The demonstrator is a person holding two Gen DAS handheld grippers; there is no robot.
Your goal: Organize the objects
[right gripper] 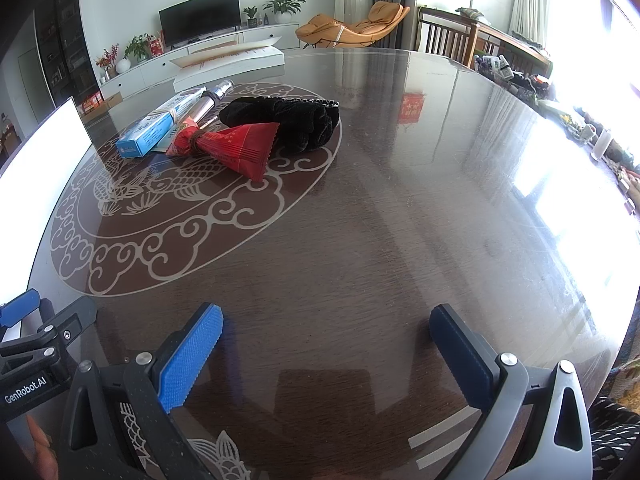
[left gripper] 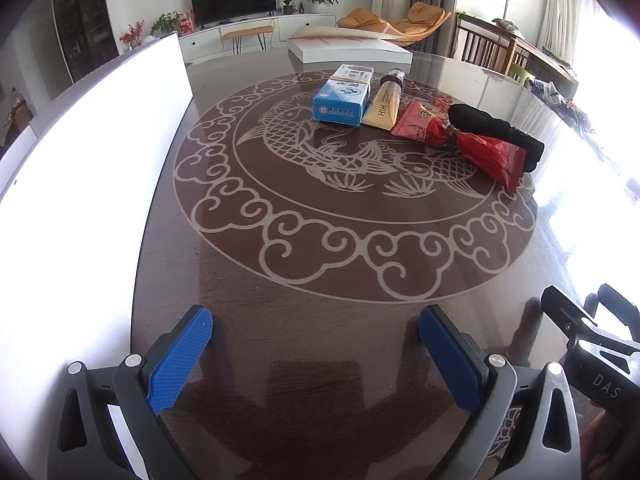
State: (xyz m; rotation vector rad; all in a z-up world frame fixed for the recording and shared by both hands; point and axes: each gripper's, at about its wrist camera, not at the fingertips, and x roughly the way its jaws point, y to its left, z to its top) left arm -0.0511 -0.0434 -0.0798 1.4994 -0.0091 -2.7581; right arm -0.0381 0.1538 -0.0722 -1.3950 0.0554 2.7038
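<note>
Nearest the lens, the left gripper (left gripper: 316, 334) is seen spread wide, its blue ribbed pads (left gripper: 180, 360) well apart and nothing caught between them. The right gripper (right gripper: 326, 330) is likewise released, held low over the glossy dark brown round table (right gripper: 400, 240), with bare tabletop between its fingers. The two tools are held just beside each other: part of the right one is glimpsed at the edge of the left wrist view.

Further out, a pale fish-and-cloud medallion (left gripper: 352, 200) is spread across the tabletop. At its far side the objects are gathered in a loose row: a blue and white cardboard box (left gripper: 342, 100), a cream and silver squeeze tube (left gripper: 386, 104) touching it, a red foil packet cinched at its middle (left gripper: 460, 140), and a black velvety bundle of cloth (left gripper: 496, 130) lying against the packet. All are well apart from both grippers.

Beyond them, a flat white box (left gripper: 352, 50) is set at the table's far edge. A bright white panel (left gripper: 80, 160) is seen along the left side.
</note>
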